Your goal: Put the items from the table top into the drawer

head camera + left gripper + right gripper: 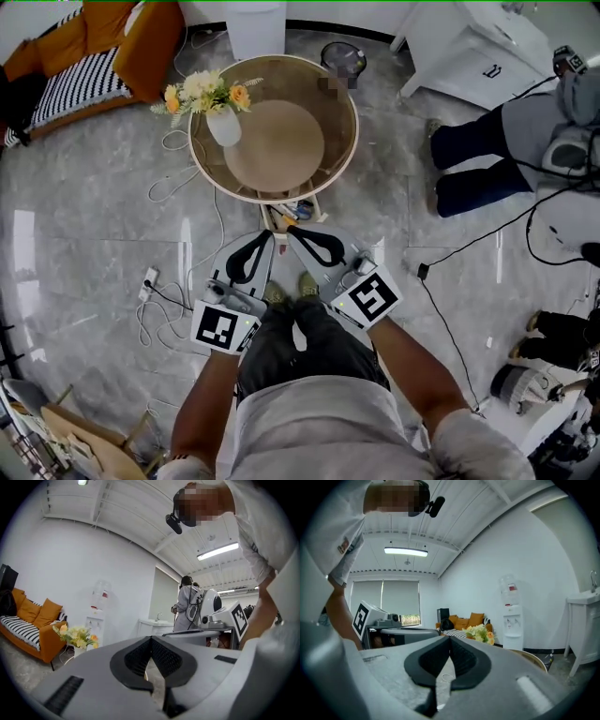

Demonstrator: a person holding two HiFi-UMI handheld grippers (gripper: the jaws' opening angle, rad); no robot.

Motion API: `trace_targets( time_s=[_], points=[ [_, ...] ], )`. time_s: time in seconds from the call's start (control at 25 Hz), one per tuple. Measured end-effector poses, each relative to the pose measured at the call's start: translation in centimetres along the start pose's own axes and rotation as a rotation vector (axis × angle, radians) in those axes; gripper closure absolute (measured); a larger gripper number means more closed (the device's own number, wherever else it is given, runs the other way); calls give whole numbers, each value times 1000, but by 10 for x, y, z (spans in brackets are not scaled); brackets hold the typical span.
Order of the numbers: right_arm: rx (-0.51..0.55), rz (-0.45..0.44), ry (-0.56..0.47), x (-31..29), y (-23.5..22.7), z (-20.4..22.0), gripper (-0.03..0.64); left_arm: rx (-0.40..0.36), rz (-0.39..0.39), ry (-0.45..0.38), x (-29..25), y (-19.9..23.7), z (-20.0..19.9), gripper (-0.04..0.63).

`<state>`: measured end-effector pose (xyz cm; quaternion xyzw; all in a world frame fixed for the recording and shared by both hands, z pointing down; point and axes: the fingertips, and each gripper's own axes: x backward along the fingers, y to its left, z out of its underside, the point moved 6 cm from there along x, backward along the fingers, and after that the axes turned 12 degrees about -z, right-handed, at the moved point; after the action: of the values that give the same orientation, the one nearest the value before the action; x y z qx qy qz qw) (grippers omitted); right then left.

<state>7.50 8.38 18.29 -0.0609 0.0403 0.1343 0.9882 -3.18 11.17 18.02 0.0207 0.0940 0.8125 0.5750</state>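
The round table [345,108] has a tan top inside a wooden rim. On its left side stands a white vase of yellow and orange flowers [214,101]; nothing else shows on the top. Under the near edge a drawer [289,214] stands open with small items in it. Both grippers are held close to my body and point at the table, level. My left gripper [269,234] [151,638] is shut and empty. Just right of it, my right gripper [291,229] [450,638] is also shut and empty. The flowers [480,632] show beyond its jaws.
An orange sofa [103,47] with a striped cushion is at the far left. A water dispenser [255,26] and a bin [343,58] stand behind the table, white cabinets [473,56] at the far right. A seated person [506,155] is on the right. Cables and a power strip [148,279] lie on the floor.
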Motion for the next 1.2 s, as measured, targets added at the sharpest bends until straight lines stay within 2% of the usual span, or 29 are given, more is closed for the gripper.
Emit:
trace_targets(
  time_s=[0.4,0.64,0.8,1.2],
  points=[
    [74,1,-107,30,18,-74,616,-72,31,-82,14,-35,-75,595],
    [120,16,-116,32,24,-97,617,-107,82,-75,24,-44,-85,595],
    [118,20,-114,29,20,-105,617,-86,69,-125,17,-37,-99,595],
    [113,43,-99,30,8,-109,617,-81,77,-150,1,-27,-110,595]
  ],
)
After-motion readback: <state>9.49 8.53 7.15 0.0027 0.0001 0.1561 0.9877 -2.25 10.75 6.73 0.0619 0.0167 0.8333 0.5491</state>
